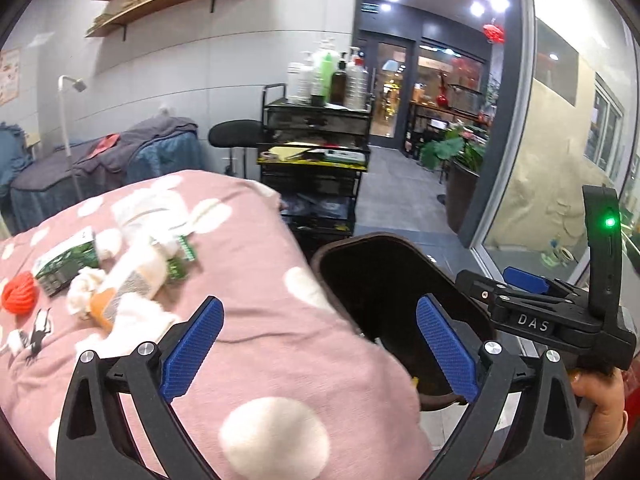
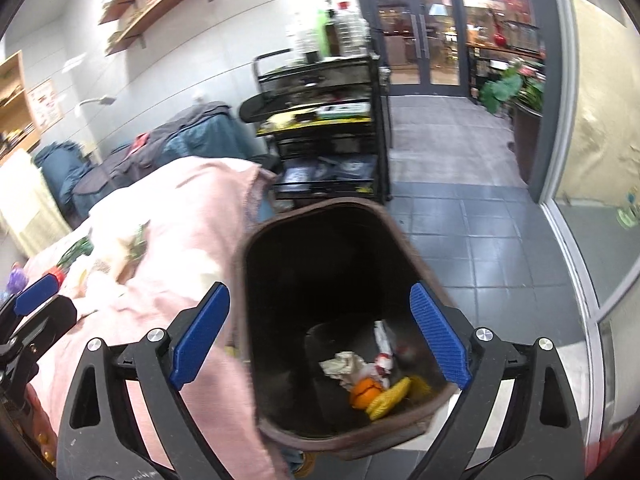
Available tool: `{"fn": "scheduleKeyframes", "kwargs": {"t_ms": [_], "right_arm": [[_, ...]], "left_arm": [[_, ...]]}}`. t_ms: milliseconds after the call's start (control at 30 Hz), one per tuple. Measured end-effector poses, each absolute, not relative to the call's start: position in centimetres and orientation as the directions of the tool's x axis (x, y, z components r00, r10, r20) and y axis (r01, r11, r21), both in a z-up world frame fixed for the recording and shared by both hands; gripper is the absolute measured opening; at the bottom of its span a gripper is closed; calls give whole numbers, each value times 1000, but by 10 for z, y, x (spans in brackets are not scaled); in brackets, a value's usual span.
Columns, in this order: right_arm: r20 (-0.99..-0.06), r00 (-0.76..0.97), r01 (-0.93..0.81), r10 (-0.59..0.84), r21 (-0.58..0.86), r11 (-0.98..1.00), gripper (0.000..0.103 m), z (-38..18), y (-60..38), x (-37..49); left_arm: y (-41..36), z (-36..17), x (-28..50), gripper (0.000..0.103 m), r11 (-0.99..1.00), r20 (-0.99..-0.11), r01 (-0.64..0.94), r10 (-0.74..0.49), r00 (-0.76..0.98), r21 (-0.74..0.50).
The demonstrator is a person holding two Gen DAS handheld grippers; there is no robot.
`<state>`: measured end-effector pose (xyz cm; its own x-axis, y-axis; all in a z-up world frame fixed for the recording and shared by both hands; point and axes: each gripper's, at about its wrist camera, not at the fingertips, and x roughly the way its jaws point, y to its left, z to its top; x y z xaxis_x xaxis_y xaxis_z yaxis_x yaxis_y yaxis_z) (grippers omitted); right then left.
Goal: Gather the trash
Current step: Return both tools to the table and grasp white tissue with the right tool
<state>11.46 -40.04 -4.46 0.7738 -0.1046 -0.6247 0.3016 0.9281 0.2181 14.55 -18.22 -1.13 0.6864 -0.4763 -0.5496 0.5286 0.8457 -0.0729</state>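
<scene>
While both jaws are standing wide apart with nothing between them, the left hand-held gripper [image 1: 320,344] is hanging over the edge of a pink bed cover [image 1: 256,312] dotted with white, and the right hand-held gripper [image 2: 320,336] is hovering directly above the mouth of a dark brown trash bin [image 2: 256,248]. The bin is standing on the grey tiled floor [image 2: 500,248] just beside the bed, its rim close against the hanging cover. Lying at its bottom are pieces of trash — a crumpled tissue [image 2: 342,364], a red-and-white wrapper [image 2: 384,354], an orange piece [image 2: 365,391] and a yellow piece [image 2: 390,398], all bunched together toward the near wall. More trash is still lying on the bed, well apart from the bin: a green carton [image 1: 66,266] near a red coil of cord [image 1: 19,292], white tissue wads [image 1: 86,288], an orange-and-white tube-like package [image 1: 128,280] lying across them, and a small green packet [image 1: 182,260] at its far end. In the left wrist view the right hand-held gripper is showing at the right edge, a green light glowing on it, with a person's hand [image 1: 600,412] wrapping its handle. Behind the bin a black rolling cart [image 1: 316,152] is carrying bottles [image 1: 332,76] on top — beyond it, glass doors are opening onto a lit hallway.
</scene>
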Motion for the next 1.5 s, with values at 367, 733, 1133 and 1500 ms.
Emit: {"fn": "scheduleKeyframes", "kwargs": {"t_ms": [367,733,1133,1500], "right_arm": [[-626,779,127,35,212,969,91,-39,-329,145],[-643,743,-52,185,220,974,91,-39,-258,175],[-694,656,-199,298,221,955,91,-45,-185,207],[-723,595,-291,351,214,933,91,-42,-140,233]], "left_arm": [[-89,-16,147,96,936,-557,347,-321,766,-63],[11,-30,149,97,989,-589,133,-143,795,-61],[98,-55,153,97,996,-642,-53,-9,767,-76],[139,-60,217,97,998,-694,-2,-41,719,-60]]}}
